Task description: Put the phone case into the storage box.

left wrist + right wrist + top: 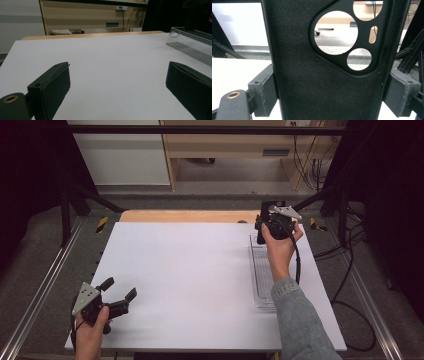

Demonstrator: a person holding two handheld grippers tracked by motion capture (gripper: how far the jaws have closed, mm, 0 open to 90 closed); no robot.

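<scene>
The right gripper (265, 231), at the far right of the white table (190, 285), pinches a flat black case (312, 82) upright between its jaws, over the far end of a clear plastic tray (261, 285). The right gripper view brings out the case's fine grainy matte face and its cutout of round holes and one slot, detail too small to tell from the high view. The left gripper (119, 297) rests near the table's front left corner, jaws spread around nothing; its view catches the tray's (190, 45) glossy transparent wall.
</scene>
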